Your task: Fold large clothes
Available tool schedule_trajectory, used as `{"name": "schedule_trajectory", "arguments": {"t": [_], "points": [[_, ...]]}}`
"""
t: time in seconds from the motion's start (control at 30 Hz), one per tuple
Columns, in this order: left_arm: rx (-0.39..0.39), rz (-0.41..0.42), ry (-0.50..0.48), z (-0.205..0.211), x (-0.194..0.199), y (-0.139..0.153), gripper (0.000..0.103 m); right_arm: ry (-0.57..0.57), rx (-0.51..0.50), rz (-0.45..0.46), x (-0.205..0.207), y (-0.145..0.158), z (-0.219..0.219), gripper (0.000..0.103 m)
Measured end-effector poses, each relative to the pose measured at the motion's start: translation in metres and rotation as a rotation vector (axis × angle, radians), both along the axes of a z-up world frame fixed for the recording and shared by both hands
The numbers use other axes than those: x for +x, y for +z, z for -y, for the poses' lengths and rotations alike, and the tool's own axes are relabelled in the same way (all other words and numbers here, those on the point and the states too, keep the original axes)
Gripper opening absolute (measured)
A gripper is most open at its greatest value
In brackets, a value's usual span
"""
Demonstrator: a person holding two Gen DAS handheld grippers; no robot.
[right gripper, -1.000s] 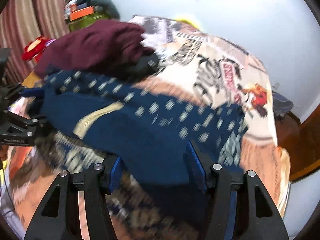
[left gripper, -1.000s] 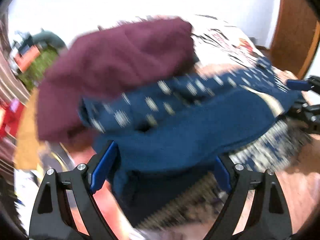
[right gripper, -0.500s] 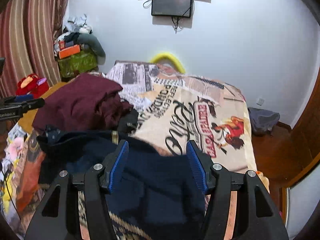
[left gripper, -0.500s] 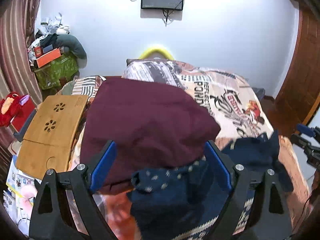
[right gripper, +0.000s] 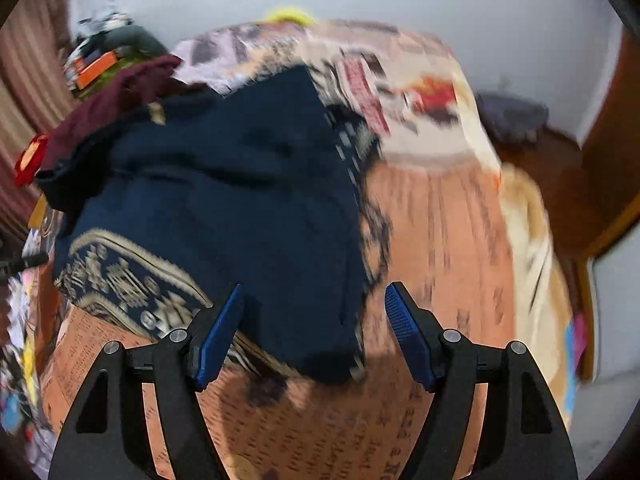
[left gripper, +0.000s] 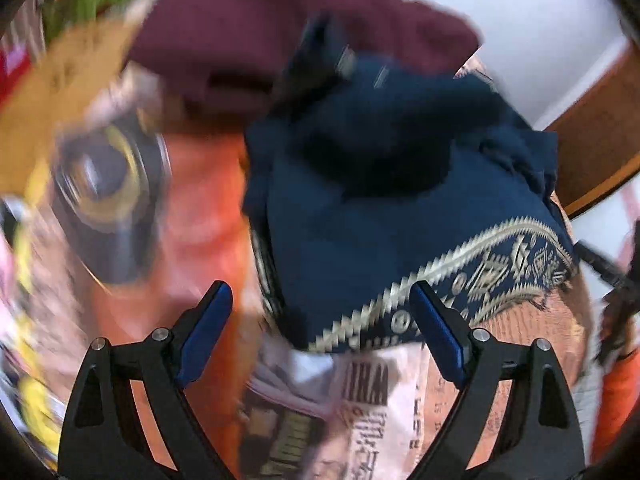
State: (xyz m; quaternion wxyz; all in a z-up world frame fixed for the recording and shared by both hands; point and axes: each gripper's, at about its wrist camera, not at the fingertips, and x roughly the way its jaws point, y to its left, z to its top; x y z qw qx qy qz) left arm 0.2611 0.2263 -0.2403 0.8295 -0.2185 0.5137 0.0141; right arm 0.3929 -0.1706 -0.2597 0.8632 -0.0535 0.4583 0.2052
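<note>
A dark blue garment (left gripper: pixel 384 208) with a cream patterned border lies folded in a heap on the printed bedspread (left gripper: pixel 360 408); it also shows in the right wrist view (right gripper: pixel 240 208). My left gripper (left gripper: pixel 320 324) is open and empty, just before the garment's near border edge. My right gripper (right gripper: pixel 314 320) is open and empty, over the garment's near right corner. Both views are blurred by motion.
A folded maroon garment (left gripper: pixel 256 28) lies beyond the blue one, also in the right wrist view (right gripper: pixel 116 100). A wooden lap tray (left gripper: pixel 60 80) is at the far left. Cluttered shelves (right gripper: pixel 104 56) stand by the wall. The bedspread (right gripper: pixel 448 240) stretches right to a wooden door (right gripper: pixel 616 128).
Both grippers have tilted back down toward the bed and come close over the blue garment, which now lies in a folded heap. Both stay open.
</note>
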Motion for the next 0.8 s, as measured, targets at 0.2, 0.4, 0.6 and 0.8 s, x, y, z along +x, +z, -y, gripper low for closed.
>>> {"name": "schedule_trajectory", "arguments": {"t": [0.2, 0.4, 0.6, 0.8], "points": [[-0.214, -0.007, 0.047, -0.010, 0.008, -0.041, 0.085, -0.080, 0.200, -0.102, 0.011, -0.019, 0.019, 0.062], [-0.273, 0.004, 0.070, -0.008, 0.024, -0.043, 0.027, -0.129, 0.316, -0.186, 0.013, -0.026, 0.015, 0.014], [-0.235, 0.073, 0.066, -0.008, -0.015, -0.004, 0.016, -0.073, 0.296, -0.083, -0.019, 0.012, 0.019, 0.011], [-0.196, 0.122, 0.017, 0.000, -0.062, 0.048, 0.015, 0.026, 0.244, -0.023, -0.069, 0.044, 0.022, 0.011]]}}
